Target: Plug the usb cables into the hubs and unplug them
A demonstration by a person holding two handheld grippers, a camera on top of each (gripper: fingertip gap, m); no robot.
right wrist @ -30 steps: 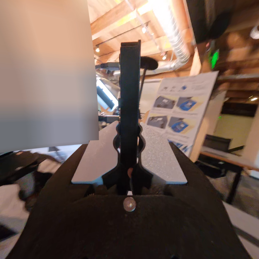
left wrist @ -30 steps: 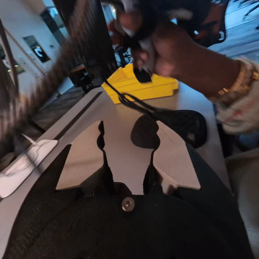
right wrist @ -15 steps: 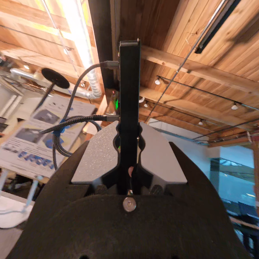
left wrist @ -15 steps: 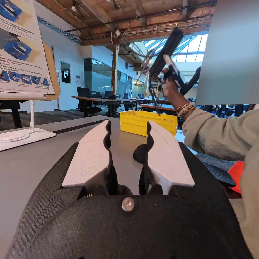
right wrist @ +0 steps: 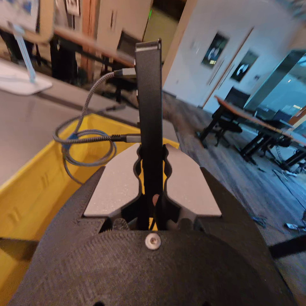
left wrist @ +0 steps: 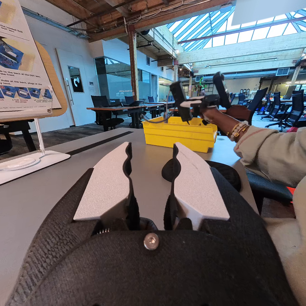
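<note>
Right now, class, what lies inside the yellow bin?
Inside the yellow bin, a loop of braided cable hangs from the hub; the right claw hides the remaining floor.

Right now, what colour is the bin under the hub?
Yellow bin, clearest in the right wrist view.

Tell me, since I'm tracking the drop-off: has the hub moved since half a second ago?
Yes. The hub in the right claw came down toward the yellow bin.

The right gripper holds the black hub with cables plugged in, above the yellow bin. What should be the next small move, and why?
Probably lower the hub into the yellow bin and only then open the right gripper. The hub is clamped upright over the bin, both ends of the braided cable are plugged into it, and the left gripper is open, empty and far away.
</note>
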